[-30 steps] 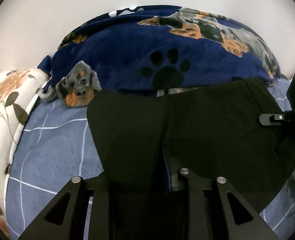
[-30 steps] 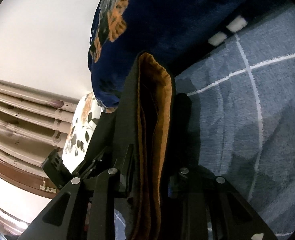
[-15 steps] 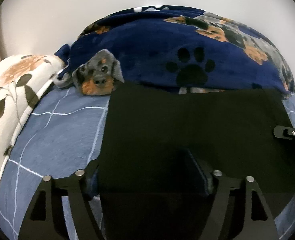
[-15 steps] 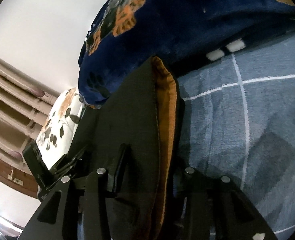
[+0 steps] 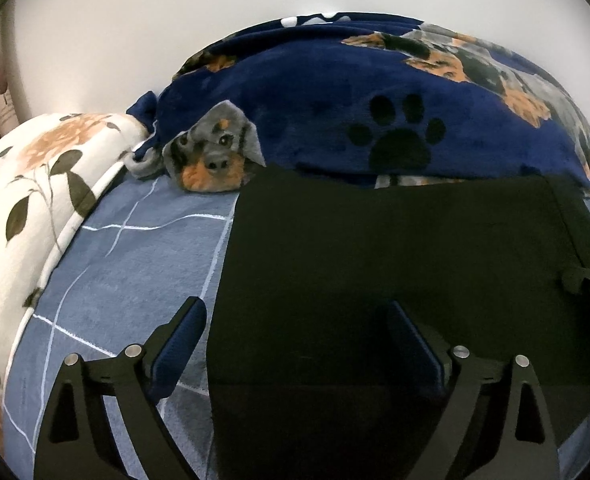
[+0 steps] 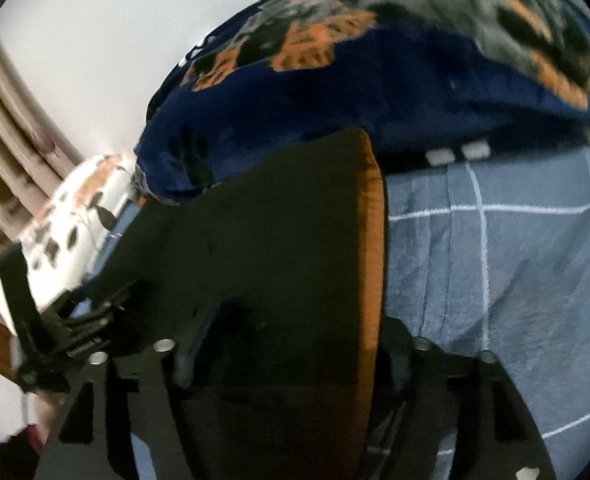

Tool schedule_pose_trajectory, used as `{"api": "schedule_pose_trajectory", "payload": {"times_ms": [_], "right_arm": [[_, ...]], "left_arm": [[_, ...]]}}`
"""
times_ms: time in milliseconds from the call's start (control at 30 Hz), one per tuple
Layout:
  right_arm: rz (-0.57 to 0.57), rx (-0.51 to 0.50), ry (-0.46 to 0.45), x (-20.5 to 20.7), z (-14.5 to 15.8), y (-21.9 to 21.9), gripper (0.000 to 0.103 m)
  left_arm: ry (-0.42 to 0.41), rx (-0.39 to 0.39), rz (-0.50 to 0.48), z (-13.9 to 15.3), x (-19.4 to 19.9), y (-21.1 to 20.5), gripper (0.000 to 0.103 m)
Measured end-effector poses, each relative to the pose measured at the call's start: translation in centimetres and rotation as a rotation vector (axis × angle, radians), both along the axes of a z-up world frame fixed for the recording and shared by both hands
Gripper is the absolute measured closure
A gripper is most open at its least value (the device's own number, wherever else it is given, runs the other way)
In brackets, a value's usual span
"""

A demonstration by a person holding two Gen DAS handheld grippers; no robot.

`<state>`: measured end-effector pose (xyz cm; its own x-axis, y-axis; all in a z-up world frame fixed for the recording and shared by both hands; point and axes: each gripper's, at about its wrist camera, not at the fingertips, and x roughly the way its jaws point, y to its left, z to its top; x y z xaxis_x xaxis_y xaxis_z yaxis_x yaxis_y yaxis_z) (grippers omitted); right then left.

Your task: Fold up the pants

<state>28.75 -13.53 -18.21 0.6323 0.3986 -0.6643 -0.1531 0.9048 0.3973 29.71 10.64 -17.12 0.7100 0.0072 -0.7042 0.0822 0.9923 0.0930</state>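
Pants (image 5: 395, 272) lie folded on the bed just before the paw-print blanket (image 5: 375, 100); we have just been opening both jaws, left hand-held gripper (image 5: 295, 344) and right hand-held gripper (image 6: 291, 344) now unclamped astride the cloth, so next we should withdraw without dragging it.

A home bedroom, this; a bed under a blue grid-lined sheet (image 5: 127, 264); a floral pillow (image 5: 27, 200) at its left edge; a navy fleece blanket (image 5: 335, 92) printed with dogs and paws heaped against a plain white wall (image 5: 135, 20).

Black angular finger frames with silver screws and dark blue pads are seen on the left gripper (image 5: 295, 344).
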Motion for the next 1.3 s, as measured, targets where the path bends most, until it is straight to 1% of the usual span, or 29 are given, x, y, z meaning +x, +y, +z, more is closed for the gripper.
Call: {"api": "schedule_pose_trajectory", "payload": {"times_ms": [167, 267, 333, 700, 867, 1300], "right_arm": [[-0.082, -0.073, -0.056, -0.9, 0.6, 0.2, 0.030], [-0.139, -0.127, -0.118, -1.9, 1.3, 0.3, 0.022], [-0.152, -0.153, -0.130, -2.1, 1.5, 0.4, 0.020], [-0.167, -0.218, -0.130, -2.0, 1.6, 1.4, 0.014], [-0.179, -0.246, -0.128, -2.0, 1.6, 1.7, 0.014], [-0.192, -0.261, -0.138, -2.1, 1.7, 1.8, 0.010]], "left_arm": [[-0.009, -0.011, 0.018, 0.1, -0.1, 0.4, 0.010], [-0.016, -0.027, 0.032, 0.2, -0.2, 0.8, 0.010], [-0.019, -0.034, 0.038, 0.2, -0.2, 0.9, 0.010], [-0.033, -0.038, 0.050, 0.4, -0.5, 1.1, 0.010], [-0.040, -0.033, 0.058, 0.5, -0.6, 1.1, 0.010], [-0.066, -0.012, 0.081, 0.8, -0.8, 1.1, 0.009]]}}
